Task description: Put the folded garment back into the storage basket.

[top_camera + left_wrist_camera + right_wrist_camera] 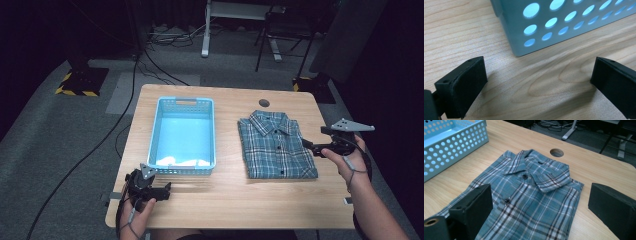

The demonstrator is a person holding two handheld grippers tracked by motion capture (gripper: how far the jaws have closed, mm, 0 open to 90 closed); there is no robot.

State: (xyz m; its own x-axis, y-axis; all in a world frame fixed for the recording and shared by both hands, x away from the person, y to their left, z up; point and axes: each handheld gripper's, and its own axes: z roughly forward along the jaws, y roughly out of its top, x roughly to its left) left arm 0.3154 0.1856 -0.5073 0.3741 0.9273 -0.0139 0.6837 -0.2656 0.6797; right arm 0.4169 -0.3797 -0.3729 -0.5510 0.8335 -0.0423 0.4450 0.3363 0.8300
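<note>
Light wooden table (225,200), rectangular with rounded corners, standing on grey carpet. One round cable hole (264,103) near the far edge. Two items lie directly on the top: a pale blue perforated basket (162,117) on the left half, and a folded blue plaid shirt (276,146) on the right half, collar toward the far edge. Basket and shirt sit near each other, not touching. Something white, possibly cloth, lies inside the basket's near end.

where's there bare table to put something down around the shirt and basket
Free: the strip between the blue basket and folded plaid shirt, and the front edge of the table between the left gripper and right gripper. Tight: right of the shirt.
</note>
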